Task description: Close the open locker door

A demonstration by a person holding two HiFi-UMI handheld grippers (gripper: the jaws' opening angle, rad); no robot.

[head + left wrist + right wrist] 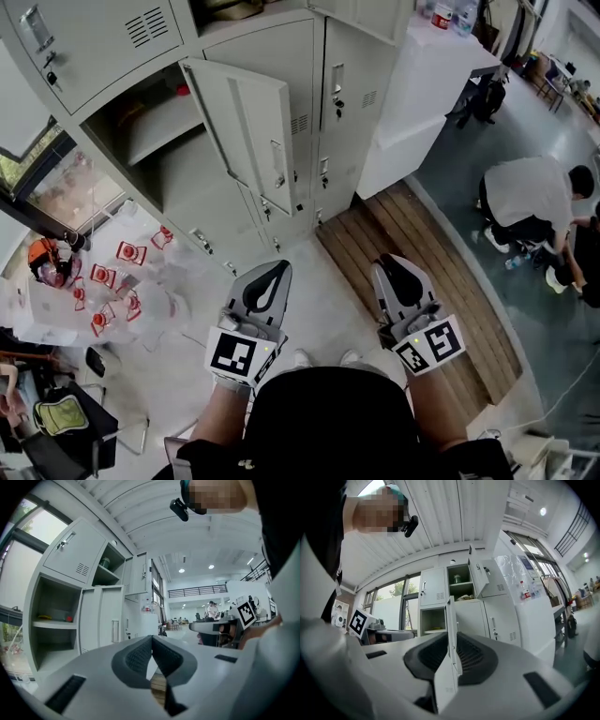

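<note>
Task status: 0 of 1 steps done. The locker door [246, 127] stands swung out from the locker bank [361, 94], untouched.

Left gripper [279, 270]: jaw tips together, nothing held. Right gripper [394, 267]: narrow gap, empty.

Remaining: approach the locker bank and push the door shut.

Only the head view shows both grippers well short of the locker bank. Only the right gripper view shows the door edge-on, in line with its jaw gap.

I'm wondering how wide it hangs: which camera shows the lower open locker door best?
The head view: the lower open locker door shows whole, swung out from its compartment. The right gripper view catches it nearly edge-on; the left gripper view shows it small, at a slant.
</note>
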